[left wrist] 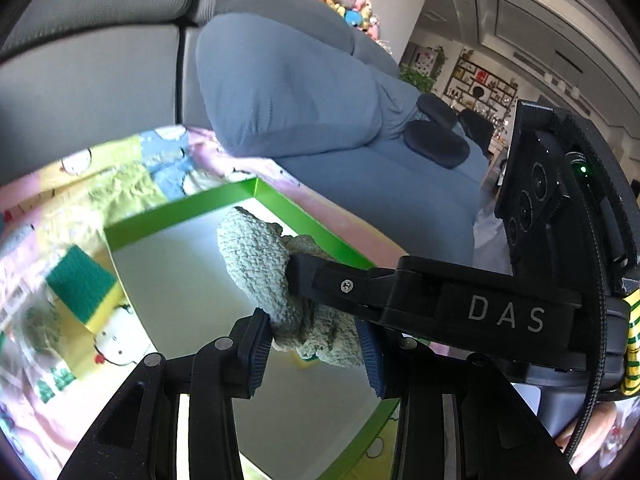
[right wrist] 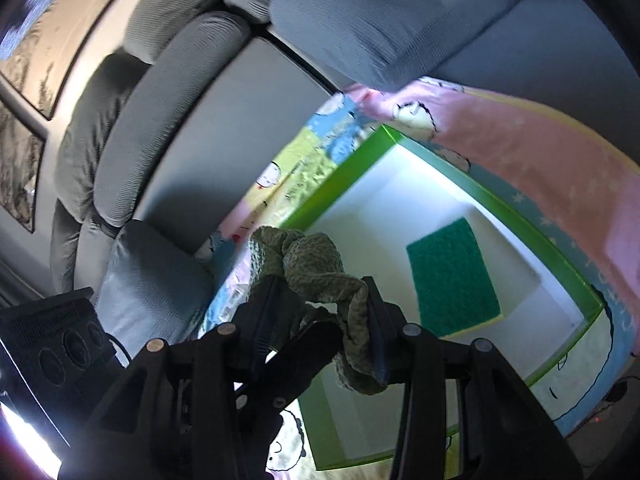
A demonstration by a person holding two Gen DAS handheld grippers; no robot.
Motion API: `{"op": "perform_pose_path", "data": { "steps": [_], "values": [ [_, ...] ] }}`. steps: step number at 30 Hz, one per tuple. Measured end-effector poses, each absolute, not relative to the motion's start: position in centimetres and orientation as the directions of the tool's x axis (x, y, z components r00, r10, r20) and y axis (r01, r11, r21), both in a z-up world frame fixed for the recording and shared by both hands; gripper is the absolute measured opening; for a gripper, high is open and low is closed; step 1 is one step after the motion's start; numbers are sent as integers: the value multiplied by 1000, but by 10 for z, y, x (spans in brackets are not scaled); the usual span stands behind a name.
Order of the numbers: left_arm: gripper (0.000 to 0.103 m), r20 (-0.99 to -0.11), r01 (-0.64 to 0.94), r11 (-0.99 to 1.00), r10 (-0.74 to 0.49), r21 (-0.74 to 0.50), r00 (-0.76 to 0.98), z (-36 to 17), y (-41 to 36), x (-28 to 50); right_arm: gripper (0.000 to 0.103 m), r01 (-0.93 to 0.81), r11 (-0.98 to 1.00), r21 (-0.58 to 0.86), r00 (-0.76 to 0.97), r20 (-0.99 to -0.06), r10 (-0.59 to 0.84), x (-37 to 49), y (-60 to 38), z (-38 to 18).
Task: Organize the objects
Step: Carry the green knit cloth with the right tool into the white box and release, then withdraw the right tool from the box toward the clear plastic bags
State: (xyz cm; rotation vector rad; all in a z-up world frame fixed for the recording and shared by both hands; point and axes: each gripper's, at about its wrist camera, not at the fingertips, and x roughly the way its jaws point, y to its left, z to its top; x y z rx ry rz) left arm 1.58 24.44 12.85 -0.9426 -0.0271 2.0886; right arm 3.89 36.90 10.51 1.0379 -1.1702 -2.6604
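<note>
A pale green knitted cloth hangs bunched over a white box with green walls. My left gripper holds the cloth's lower end between its pads. My right gripper reaches in from the right in the left wrist view and grips the same cloth. In the right wrist view my right gripper is shut on the cloth, above the box. A green-and-yellow sponge lies flat inside the box. Another sponge lies outside it on the mat.
The box sits on a colourful cartoon play mat. A grey sofa and a blue-grey cushion stand right behind it. A clear plastic bag lies beside the outer sponge.
</note>
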Motion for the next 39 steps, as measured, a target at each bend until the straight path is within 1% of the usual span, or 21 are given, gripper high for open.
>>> {"op": "perform_pose_path", "data": {
  "steps": [2, 6, 14, 21, 23, 25, 27, 30, 32, 36, 37, 39],
  "values": [
    [40, -615, -672, -652, 702, -351, -360, 124, 243, 15, 41, -238, -721, 651, -759, -588, -281, 38, 367, 102],
    [40, -607, -663, -629, 728, -406, -319, 118, 244, 13, 41, -282, -723, 631, -749, -616, -245, 38, 368, 101],
    [40, -616, -647, -621, 735, -442, -285, 111, 248, 14, 41, -344, -741, 577, -721, -668, -185, 36, 369, 97],
    [40, -631, -642, -630, 724, -438, -280, 108, 249, 14, 41, -413, -776, 478, -684, -724, -82, 36, 368, 96],
    [40, -631, -634, -638, 720, -437, -289, 109, 247, 14, 41, -422, -775, 470, -678, -731, -74, 36, 369, 95],
    [40, -629, -626, -645, 718, -438, -299, 110, 243, 14, 45, -437, -775, 456, -675, -736, -52, 37, 371, 95],
    [40, -625, -613, -661, 710, -433, -324, 112, 236, 13, 54, -449, -784, 428, -675, -738, -16, 39, 370, 97],
    [40, -608, -586, -674, 712, -451, -351, 117, 221, 10, 64, -475, -794, 379, -675, -736, 52, 41, 371, 102],
    [40, -598, -574, -678, 714, -459, -364, 121, 210, 9, 67, -489, -791, 368, -675, -734, 76, 43, 372, 104],
    [41, -572, -541, -713, 692, -446, -441, 138, 179, 12, 71, -483, -795, 366, -685, -724, 82, 43, 370, 106],
    [43, -563, -529, -725, 683, -441, -466, 142, 170, 11, 72, -480, -798, 365, -687, -721, 84, 43, 368, 107],
    [59, -543, -498, -754, 655, -428, -525, 151, 149, 12, 75, -470, -808, 356, -695, -713, 90, 42, 363, 110]
  ]
}}
